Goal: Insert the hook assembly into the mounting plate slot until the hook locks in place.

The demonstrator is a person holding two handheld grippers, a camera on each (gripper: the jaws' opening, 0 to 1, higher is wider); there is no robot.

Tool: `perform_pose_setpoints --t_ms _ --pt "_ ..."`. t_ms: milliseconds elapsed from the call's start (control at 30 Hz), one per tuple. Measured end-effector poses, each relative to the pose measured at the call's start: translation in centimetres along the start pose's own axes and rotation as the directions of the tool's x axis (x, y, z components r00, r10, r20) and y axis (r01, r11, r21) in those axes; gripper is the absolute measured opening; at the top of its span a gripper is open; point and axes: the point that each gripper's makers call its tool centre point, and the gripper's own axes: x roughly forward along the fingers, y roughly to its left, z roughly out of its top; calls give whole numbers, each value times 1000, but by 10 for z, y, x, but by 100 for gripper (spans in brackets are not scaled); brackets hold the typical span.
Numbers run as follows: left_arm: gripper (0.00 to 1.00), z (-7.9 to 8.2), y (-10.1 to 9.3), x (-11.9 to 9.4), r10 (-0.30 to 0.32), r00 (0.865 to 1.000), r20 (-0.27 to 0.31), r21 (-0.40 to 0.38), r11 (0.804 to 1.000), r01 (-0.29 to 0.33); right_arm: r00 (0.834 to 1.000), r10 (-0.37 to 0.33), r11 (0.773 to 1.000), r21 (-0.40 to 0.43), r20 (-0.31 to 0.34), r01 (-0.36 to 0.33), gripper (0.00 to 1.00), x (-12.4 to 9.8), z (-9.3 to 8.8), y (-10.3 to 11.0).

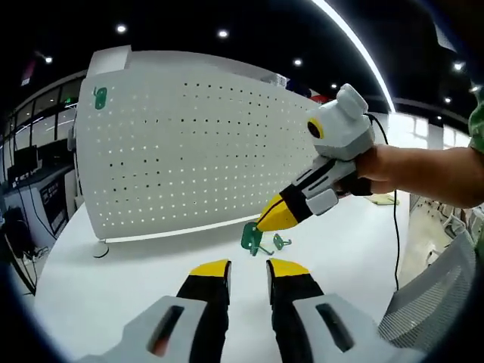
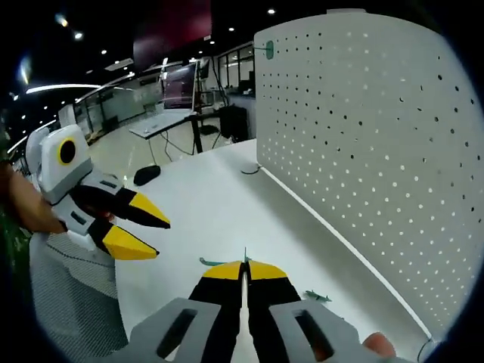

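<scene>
Left gripper view
Your left gripper (image 1: 248,269): nearest the lens, yellow tips parted by a narrow gap, nothing between them, hovering over the white table (image 1: 113,287).
Green hook (image 1: 252,237): standing on the table just beyond your left tips, in front of the pegboard's lower edge.
Second hook (image 1: 281,242): a smaller green piece lying on the table just beside the first.
Your right gripper (image 1: 278,216): it comes in from the right in your hand (image 1: 408,172), angled down, its yellow tips closed at the top of the green hook.
Pegboard (image 1: 189,151): white, perforated, upright on the table behind the hooks; a small green piece (image 1: 99,97) hangs near its top left corner.
Chair (image 1: 431,295): grey mesh back at the lower right.

Right gripper view
Your right gripper (image 2: 243,269): nearest the lens, tips pressed together with only a hairline between them; a thin green sliver (image 2: 245,255) sticks up at the tips, so they pinch the green hook.
Second hook (image 2: 318,296): lying flat on the table (image 2: 204,219) just right of your tips.
Your left gripper (image 2: 148,236): at the left, tips apart, holding nothing.
Pegboard (image 2: 363,136): upright at the right, green piece (image 2: 268,50) near its top corner.
</scene>
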Motion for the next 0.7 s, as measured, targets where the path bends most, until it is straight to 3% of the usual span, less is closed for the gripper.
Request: perform_pose_setpoints --t_ms 400,700 --pt "19 22 -4 -9 6 998 67 38 999 -9 998 52 995 89 43 -55 0 -20 25 28" --pt "17 33 -11 -14 9 995 104 81 997 -17 998 55 994 94 41 -59 0 -27 31 43"
